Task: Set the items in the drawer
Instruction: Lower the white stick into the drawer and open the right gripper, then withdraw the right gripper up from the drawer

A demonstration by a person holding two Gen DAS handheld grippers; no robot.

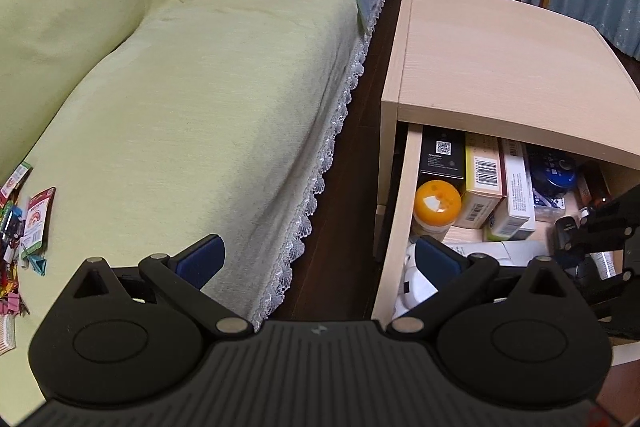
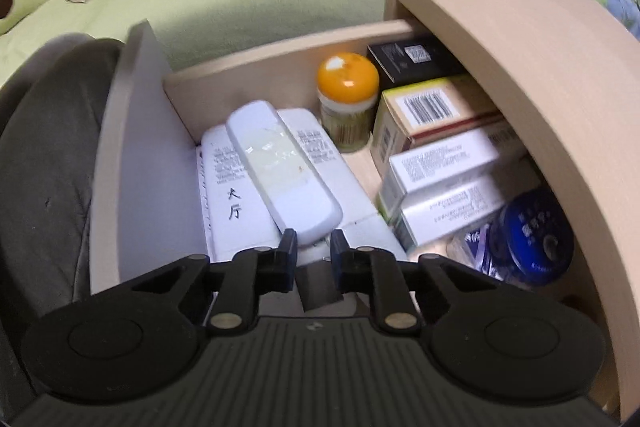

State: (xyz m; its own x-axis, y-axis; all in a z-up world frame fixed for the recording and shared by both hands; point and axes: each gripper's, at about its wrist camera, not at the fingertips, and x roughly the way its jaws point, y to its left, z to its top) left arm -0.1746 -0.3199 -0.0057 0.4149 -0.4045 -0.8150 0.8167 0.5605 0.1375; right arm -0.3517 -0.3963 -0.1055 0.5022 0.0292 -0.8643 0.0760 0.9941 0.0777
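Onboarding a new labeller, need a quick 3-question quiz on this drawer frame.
1. True or false: the drawer is shut.
2. What colour is the cap of the jar in the drawer? A) orange B) green C) red
3. Which gripper has its jaws spread wide with nothing between them?

Key: 1 false, it is pulled out with its contents showing. 2 A. 3 the left gripper.
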